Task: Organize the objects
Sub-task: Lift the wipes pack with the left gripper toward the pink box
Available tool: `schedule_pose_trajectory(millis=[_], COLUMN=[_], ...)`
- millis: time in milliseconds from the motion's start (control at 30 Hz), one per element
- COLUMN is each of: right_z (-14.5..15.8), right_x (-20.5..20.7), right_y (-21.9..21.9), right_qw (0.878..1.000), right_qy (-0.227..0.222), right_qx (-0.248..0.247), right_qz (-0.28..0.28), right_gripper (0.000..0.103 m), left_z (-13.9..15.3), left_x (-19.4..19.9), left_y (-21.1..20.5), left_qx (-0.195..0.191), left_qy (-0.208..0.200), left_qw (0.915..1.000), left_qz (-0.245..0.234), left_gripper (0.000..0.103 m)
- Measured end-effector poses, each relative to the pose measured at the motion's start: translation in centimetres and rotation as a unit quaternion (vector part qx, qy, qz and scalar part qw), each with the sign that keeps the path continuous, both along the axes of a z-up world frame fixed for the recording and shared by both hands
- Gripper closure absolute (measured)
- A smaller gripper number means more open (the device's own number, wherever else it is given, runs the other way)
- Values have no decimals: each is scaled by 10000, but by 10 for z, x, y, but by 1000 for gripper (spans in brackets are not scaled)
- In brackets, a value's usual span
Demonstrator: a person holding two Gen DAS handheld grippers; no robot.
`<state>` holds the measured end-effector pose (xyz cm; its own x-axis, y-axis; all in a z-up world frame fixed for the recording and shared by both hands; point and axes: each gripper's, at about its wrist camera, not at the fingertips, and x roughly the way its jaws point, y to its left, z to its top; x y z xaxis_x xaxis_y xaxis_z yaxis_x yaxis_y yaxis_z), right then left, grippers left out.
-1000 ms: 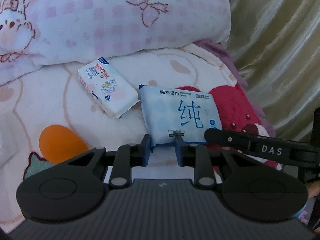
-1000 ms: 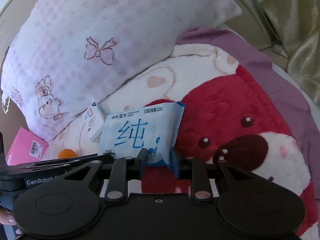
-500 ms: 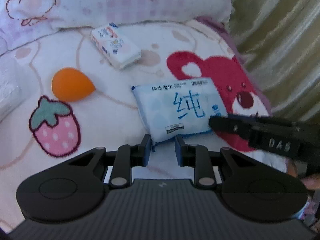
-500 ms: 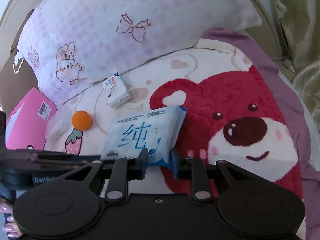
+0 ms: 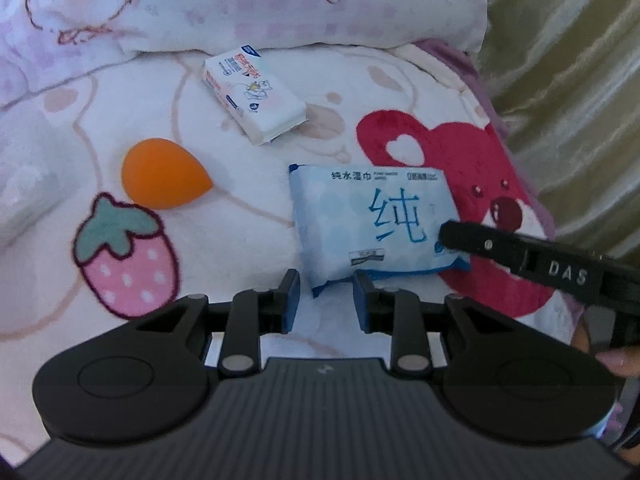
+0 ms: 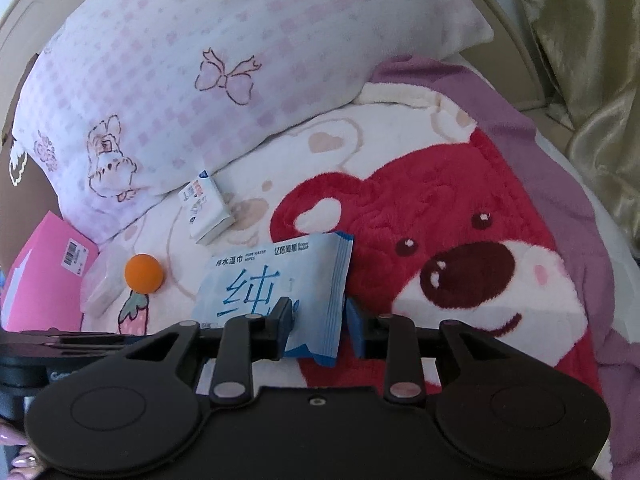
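A light-blue wet wipes pack (image 5: 372, 220) (image 6: 272, 280) lies flat on the fleece blanket (image 6: 440, 220), over the edge of the red bear print. My left gripper (image 5: 326, 300) has its jaws narrow, with the pack's near-left corner between the pads. My right gripper (image 6: 318, 326) straddles the pack's near-right corner. Its jaws are opening, and a gap shows between the right pad and the pack's edge. One of the right gripper's fingers (image 5: 520, 256) crosses the pack's right corner in the left wrist view. The left gripper's fingers (image 6: 80, 340) reach in at the lower left of the right wrist view.
A small white tissue pack (image 5: 256, 92) (image 6: 206, 210) lies below the pink checked pillow (image 6: 200, 80). An orange teardrop sponge (image 5: 164, 174) (image 6: 144, 274) sits left of the wipes. A pink box (image 6: 44, 276) and a clear packet (image 6: 102, 284) are far left. A curtain (image 5: 560, 80) hangs on the right.
The wipes pack, held up between both grippers a second ago, has come down flat onto the blanket. Both views have tipped downward. The right jaws have widened.
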<state>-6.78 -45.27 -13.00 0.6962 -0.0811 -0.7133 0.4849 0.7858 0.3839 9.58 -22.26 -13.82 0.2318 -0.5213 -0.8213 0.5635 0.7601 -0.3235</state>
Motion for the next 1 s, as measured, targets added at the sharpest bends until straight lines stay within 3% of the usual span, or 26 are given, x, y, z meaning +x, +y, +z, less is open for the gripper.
schedule_pose_trajectory(millis=[33,133,167,300,467,600,700,1000], right_z=[0,1,3,3,-5,-5,0,7], right_x=[1,4,6,11,12,9,10,10], right_y=[0,2,5,16,8,5,17,38], right_qw=[10000,9997,9992,9958,9984,9991,9977,9945], right_qy=[15,90,134,242,149,87,62,147], right_qx=[-35,-216,-364,-873,-464,-217,-386,-679], right_qz=[-6,-60,-64,134,285,341,550,786], right_gripper=[68,65,64,63,64,69,69,69], left_z=[2,4,3,3,-7,-8,-7,0], left_x=[1,9,12,24,29,28,27,4], left_y=[1,2,1,-7,-21,-15,-5,7], left_qx=[3,-21,-38,-261,-382,-555,-674,-560], left_qy=[-27,-15,-12,-98,65,179,406,288], left_qw=[10000,10000,10000,9996,9992,9983,9968,9980], left_qz=[-1,-41,-47,21,-63,7,111,95], left_gripper=[74,54,53,56,67,70,70,70])
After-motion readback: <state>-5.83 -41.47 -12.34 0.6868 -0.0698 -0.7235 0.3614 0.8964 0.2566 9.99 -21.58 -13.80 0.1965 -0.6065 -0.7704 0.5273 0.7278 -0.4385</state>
